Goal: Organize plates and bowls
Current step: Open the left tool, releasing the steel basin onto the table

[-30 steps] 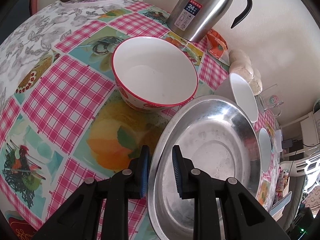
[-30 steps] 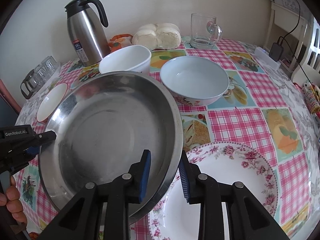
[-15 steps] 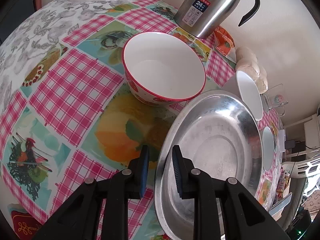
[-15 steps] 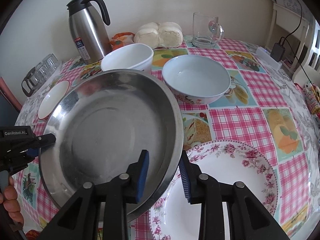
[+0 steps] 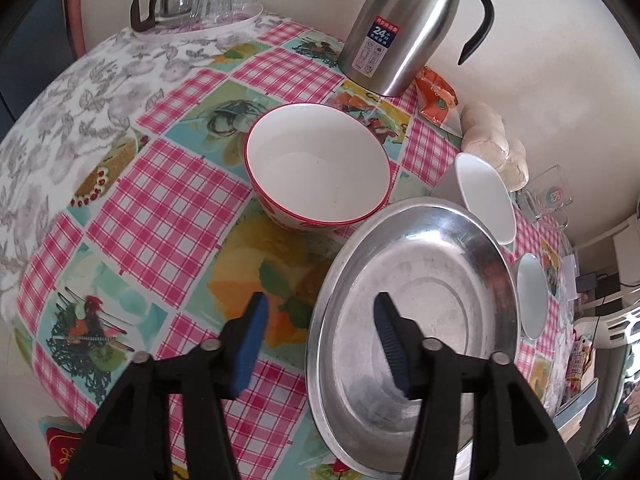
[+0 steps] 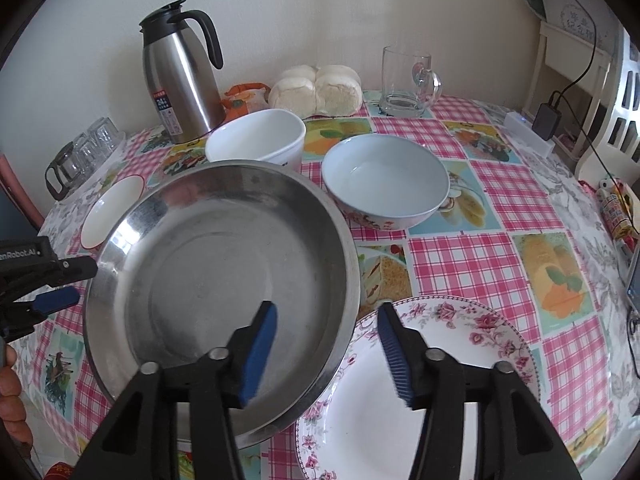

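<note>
Checked pink tablecloth (image 6: 472,264) with fruit panels covers the table against a cream wall. Change since a second ago: both claws had narrow jaws pinching the rim of the large round stainless steel plate (image 6: 216,292); now both sets of jaws are opening and the pads no longer press on it.

- Left gripper (image 5: 320,336): jaws about half wide, straddling the steel plate's near-left rim, nothing clamped. It has also lifted a little off the rim.
- Right gripper (image 6: 328,340): jaws about half wide, straddling the near-right rim, one pad over the steel plate, the other over the white floral-rimmed china plate (image 6: 432,392). No contact visible.

Steel plate now sits centre-near on the table, its right edge overlapping the floral plate's left rim. Can't tell whether it rests flat or is propped by that overlap.

Rest of the crockery: white red-rimmed bowl (image 5: 316,164) just far-left of the steel plate, white straight-sided bowl (image 6: 256,140) behind it, pale blue bowl (image 6: 384,176) far-right.

My read: the two-handed placement is done and this is the release. Bowls are unstacked, so the sorting looks far from finished. Risk: the overlapped rim could rock or slide.
</note>
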A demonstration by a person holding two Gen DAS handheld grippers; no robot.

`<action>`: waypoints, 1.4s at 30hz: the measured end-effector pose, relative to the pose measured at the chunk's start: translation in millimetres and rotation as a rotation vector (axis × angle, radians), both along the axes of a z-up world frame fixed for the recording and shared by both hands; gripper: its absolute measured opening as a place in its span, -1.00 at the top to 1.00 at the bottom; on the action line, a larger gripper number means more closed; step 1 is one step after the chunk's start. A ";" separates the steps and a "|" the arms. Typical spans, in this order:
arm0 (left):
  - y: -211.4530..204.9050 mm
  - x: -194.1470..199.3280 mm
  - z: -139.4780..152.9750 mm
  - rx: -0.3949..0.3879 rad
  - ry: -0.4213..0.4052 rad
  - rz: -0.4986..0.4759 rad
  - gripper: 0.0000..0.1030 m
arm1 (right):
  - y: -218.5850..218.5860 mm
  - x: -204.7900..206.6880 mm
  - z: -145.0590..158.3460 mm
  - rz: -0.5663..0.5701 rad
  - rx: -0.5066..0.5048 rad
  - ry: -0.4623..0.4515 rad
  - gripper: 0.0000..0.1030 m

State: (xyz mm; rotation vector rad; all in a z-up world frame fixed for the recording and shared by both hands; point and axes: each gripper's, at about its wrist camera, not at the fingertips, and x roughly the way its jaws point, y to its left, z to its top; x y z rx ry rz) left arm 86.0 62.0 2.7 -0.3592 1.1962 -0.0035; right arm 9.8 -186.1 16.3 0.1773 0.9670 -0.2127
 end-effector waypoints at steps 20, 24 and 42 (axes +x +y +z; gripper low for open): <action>-24.8 5.1 -2.0 0.229 -0.002 -0.098 -0.93 | -5.9 0.7 0.2 -0.019 0.005 -0.015 -1.00; -25.0 5.8 -2.1 0.233 -0.005 -0.098 -0.93 | -8.4 0.9 -1.7 -0.027 0.015 -0.001 -1.00; -111.6 -37.4 38.5 0.106 -0.156 -0.296 -0.93 | -75.5 -29.0 6.2 -0.162 -0.007 0.000 -1.00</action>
